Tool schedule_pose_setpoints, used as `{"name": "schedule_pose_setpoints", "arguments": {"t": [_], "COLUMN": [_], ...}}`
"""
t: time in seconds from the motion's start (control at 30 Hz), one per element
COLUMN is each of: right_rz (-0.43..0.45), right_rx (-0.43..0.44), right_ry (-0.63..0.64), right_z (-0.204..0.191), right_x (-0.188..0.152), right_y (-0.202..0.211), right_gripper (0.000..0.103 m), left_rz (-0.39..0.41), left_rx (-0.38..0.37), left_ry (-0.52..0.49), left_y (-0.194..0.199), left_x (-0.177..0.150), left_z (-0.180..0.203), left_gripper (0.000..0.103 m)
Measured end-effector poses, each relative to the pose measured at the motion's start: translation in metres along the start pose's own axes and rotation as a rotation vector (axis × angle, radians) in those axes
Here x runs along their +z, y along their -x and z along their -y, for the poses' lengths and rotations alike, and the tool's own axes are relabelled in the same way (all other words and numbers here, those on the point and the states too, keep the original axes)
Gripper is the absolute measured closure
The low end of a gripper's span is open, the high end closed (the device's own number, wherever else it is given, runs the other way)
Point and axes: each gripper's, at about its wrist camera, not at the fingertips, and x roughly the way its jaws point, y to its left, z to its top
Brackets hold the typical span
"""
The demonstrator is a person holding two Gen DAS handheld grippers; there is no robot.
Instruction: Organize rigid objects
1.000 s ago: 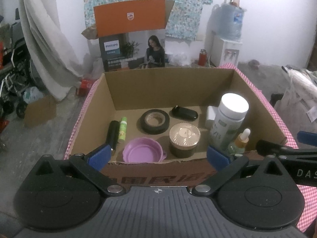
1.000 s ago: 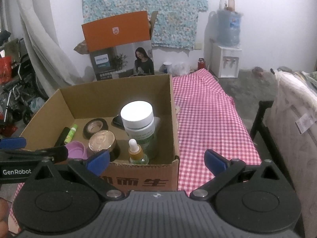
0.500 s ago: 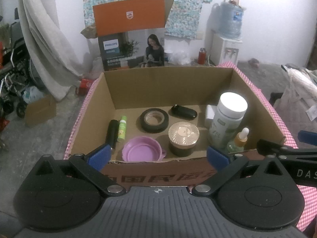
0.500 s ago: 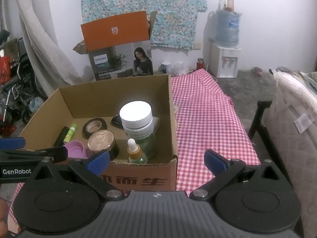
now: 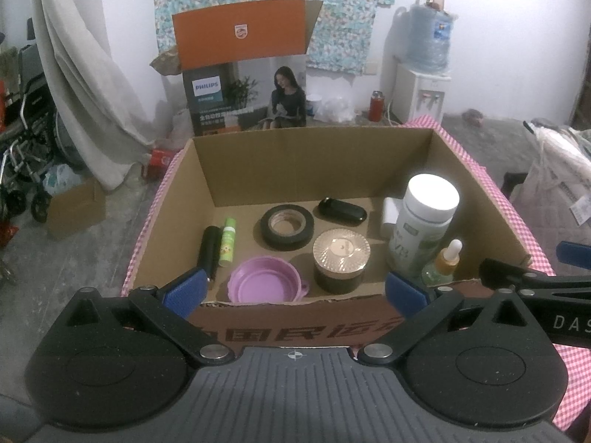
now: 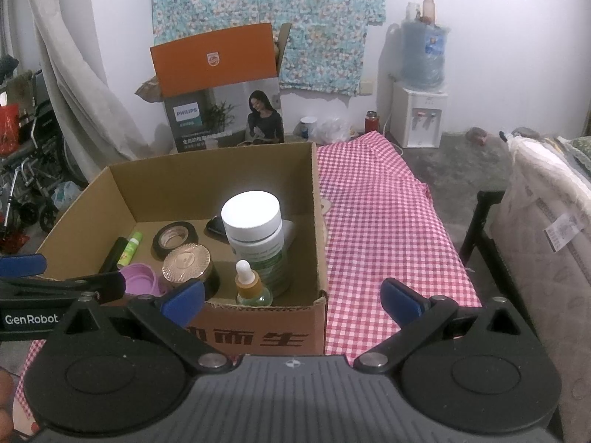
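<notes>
Both hand-held grippers, left and right, hover spread and empty at the near wall of the brown cardboard box on the checked-cloth bench. Inside, near the right wall, the tall white-capped plastic bottle looks light but slick and tippy; I'd grip its body below the cap. The small glass dropper bottle beside it seems fragile.

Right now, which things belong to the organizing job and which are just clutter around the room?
Job: cardboard box, tape roll, gold-lidded jar, white-capped bottle, dropper bottle, purple lid.

Lying about: Philips box, water dispenser, wheelchair.
</notes>
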Motion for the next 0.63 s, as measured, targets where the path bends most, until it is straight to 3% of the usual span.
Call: {"name": "schedule_pose_setpoints", "arguments": {"t": [0.63], "right_rz": [-0.003], "right_rx": [0.002], "right_ry": [-0.003], "right_z": [0.0009], "right_x": [0.0001], "right_y": [0.0018], "right_gripper": [0.000], "left_rz": [-0.005], "left_rx": [-0.003], "left_ry": [-0.001], "left_y": [0.0006], "left_x": [0.0006], "left_z": [0.0004], "left_gripper": [0.000]}}
